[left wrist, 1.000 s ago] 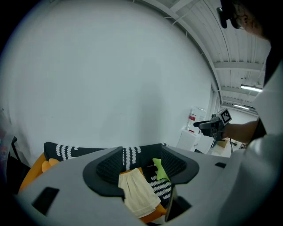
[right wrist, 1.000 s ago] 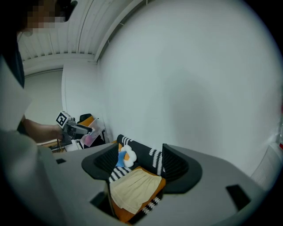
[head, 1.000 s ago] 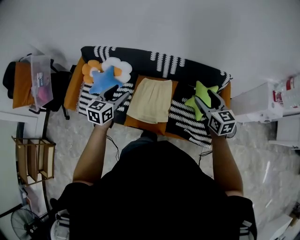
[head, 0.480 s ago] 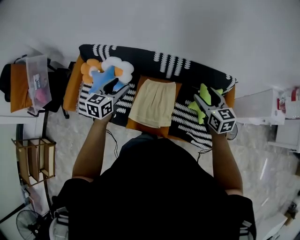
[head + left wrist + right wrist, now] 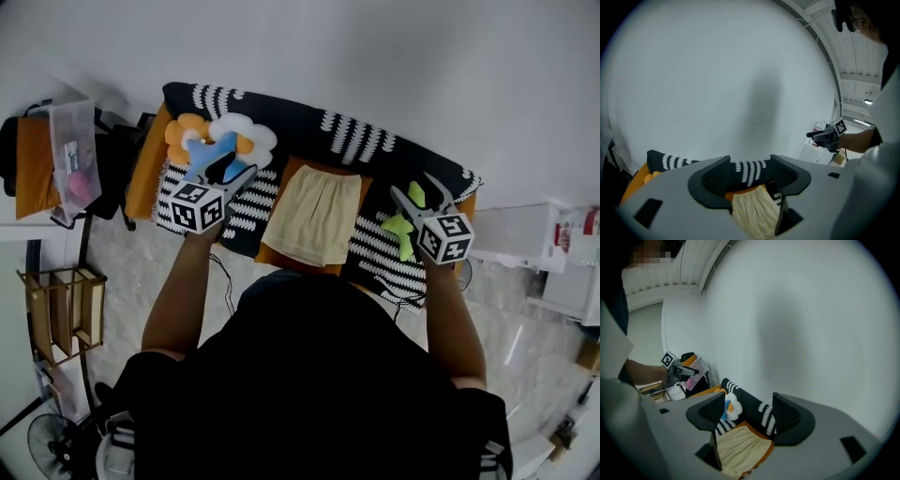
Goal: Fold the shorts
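Observation:
Pale yellow shorts lie flat on an orange cushion in the middle of a sofa draped with a black-and-white blanket. My left gripper hovers open to the left of them, over a blue star pillow, with nothing between its fingers. To the right, my right gripper hangs open above a green star pillow. In the left gripper view the shorts show below the open left gripper. In the right gripper view the shorts lie under the open right gripper.
A white-and-orange flower pillow sits at the sofa's back left. A bag with clutter and a wooden rack stand at the left. White boxes are at the right. The wall runs right behind the sofa.
Both grippers have drifted a little farther out and toward the sofa's back. The shorts have stayed flat in place, and both grippers remain open.

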`<action>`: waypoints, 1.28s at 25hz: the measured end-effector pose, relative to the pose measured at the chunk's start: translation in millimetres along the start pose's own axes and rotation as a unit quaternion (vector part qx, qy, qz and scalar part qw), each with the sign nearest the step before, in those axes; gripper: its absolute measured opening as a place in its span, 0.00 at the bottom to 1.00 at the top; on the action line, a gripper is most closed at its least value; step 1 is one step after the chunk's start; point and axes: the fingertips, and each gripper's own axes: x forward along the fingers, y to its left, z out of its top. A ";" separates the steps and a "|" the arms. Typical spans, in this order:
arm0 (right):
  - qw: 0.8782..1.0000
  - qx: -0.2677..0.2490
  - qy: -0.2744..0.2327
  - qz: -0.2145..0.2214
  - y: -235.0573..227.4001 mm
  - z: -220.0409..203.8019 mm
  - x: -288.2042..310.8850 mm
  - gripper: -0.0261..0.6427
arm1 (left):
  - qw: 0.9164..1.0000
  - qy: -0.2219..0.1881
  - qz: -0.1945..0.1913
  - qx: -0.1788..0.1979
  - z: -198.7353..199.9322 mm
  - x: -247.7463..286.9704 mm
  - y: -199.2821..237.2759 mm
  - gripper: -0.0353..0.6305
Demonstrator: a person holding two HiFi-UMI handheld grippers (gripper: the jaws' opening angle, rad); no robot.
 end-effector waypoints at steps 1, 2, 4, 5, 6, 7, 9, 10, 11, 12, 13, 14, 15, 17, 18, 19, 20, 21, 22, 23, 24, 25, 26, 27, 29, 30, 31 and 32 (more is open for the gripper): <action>1.000 -0.002 0.003 0.004 1.8 2.1 8.5 0.53 | 1.000 0.000 0.002 -0.002 0.3 -0.5 7.1 0.48; 1.000 -0.006 0.007 0.008 4.1 3.8 17.2 0.53 | 1.000 -0.001 0.005 -0.004 0.2 -1.4 14.4 0.48; 1.000 -0.015 0.016 0.017 9.1 7.2 37.3 0.53 | 1.000 -0.002 0.010 -0.010 -1.0 -3.6 31.3 0.48; 0.999 -0.022 0.021 0.021 11.5 9.3 49.2 0.53 | 1.000 -0.002 0.013 -0.014 -2.3 -4.2 41.2 0.48; 0.999 -0.029 0.026 0.024 13.6 11.6 61.6 0.53 | 1.000 0.000 0.017 -0.019 -4.4 -4.6 51.2 0.48; 0.998 -0.036 0.031 0.028 15.8 13.6 73.1 0.53 | 1.000 0.001 0.020 -0.024 -7.2 -5.5 60.2 0.48; 0.997 -0.054 0.042 0.036 20.5 15.8 91.3 0.53 | 0.999 0.004 0.026 -0.034 -14.6 -9.8 73.0 0.48; 0.996 -0.065 0.047 0.040 22.5 16.7 99.3 0.53 | 0.999 0.005 0.030 -0.038 -18.1 -12.6 78.1 0.48; 0.995 -0.077 0.052 0.044 24.2 17.6 107.6 0.53 | 0.999 0.005 0.033 -0.041 -21.3 -15.3 83.4 0.48; 0.993 -0.089 0.058 0.048 25.6 18.2 116.5 0.53 | 0.998 0.006 0.037 -0.043 -24.8 -18.0 88.9 0.48; 0.991 -0.102 0.064 0.051 27.1 18.4 126.3 0.53 | 0.998 0.007 0.041 -0.046 -28.8 -21.0 95.1 0.48; 0.989 -0.115 0.069 0.055 28.9 18.6 136.7 0.53 | 0.998 0.008 0.047 -0.050 -33.6 -24.4 102.0 0.48; 0.987 -0.128 0.075 0.060 31.2 18.7 147.5 0.53 | 0.997 0.009 0.052 -0.056 -38.9 -28.0 109.4 0.48; 0.982 -0.153 0.084 0.072 37.8 19.0 168.1 0.53 | 0.995 0.009 0.064 -0.071 -50.0 -36.0 123.5 0.48; 0.979 -0.165 0.090 0.080 41.6 18.3 177.7 0.53 | 0.995 0.010 0.069 -0.078 -55.8 -40.2 129.2 0.48; 0.975 -0.178 0.097 0.089 45.3 16.4 186.8 0.53 | 0.994 0.011 0.075 -0.084 -61.8 -44.1 133.8 0.48; 0.970 -0.193 0.107 0.098 48.5 12.9 195.7 0.53 | 0.993 0.012 0.081 -0.090 -68.1 -47.7 137.4 0.48; 0.965 -0.208 0.118 0.107 50.9 8.0 204.4 0.53 | 0.992 0.014 0.087 -0.095 -74.7 -50.9 140.4 0.48; 0.959 -0.224 0.130 0.116 52.6 1.9 213.1 0.53 | 0.991 0.017 0.093 -0.099 -81.3 -53.5 143.2 0.48; 0.952 -0.240 0.143 0.125 53.6 -4.6 221.8 0.52 | 0.990 0.020 0.099 -0.102 -88.0 -55.6 146.1 0.48; 0.945 -0.256 0.155 0.134 54.4 -11.4 230.3 0.52 | 0.989 0.023 0.104 -0.105 -94.7 -57.6 148.9 0.48; 0.937 -0.272 0.167 0.144 55.1 -18.7 238.1 0.52 | 0.988 0.025 0.109 -0.108 -101.8 -59.7 151.3 0.48; 0.928 -0.290 0.178 0.154 55.8 -26.4 245.6 0.51 | 0.987 0.027 0.115 -0.113 -109.6 -62.0 153.1 0.48; 0.918 -0.307 0.189 0.164 56.5 -34.6 253.4 0.51 | 0.985 0.028 0.122 -0.118 -118.4 -64.3 154.7 0.48; 0.900 -0.334 0.209 0.186 57.9 -50.5 272.7 0.50 | 0.982 0.033 0.135 -0.132 -139.0 -67.7 159.0 0.48; 0.892 -0.343 0.217 0.197 58.7 -57.6 284.7 0.50 | 0.979 0.038 0.142 -0.139 -150.0 -68.8 161.7 0.48; 0.885 -0.352 0.224 0.209 59.9 -63.7 296.9 0.50 | 0.977 0.043 0.148 -0.148 -160.7 -69.7 163.9 0.48; 0.877 -0.360 0.229 0.221 61.2 -69.1 307.7 0.50 | 0.974 0.047 0.155 -0.157 -170.8 -71.0 164.3 0.48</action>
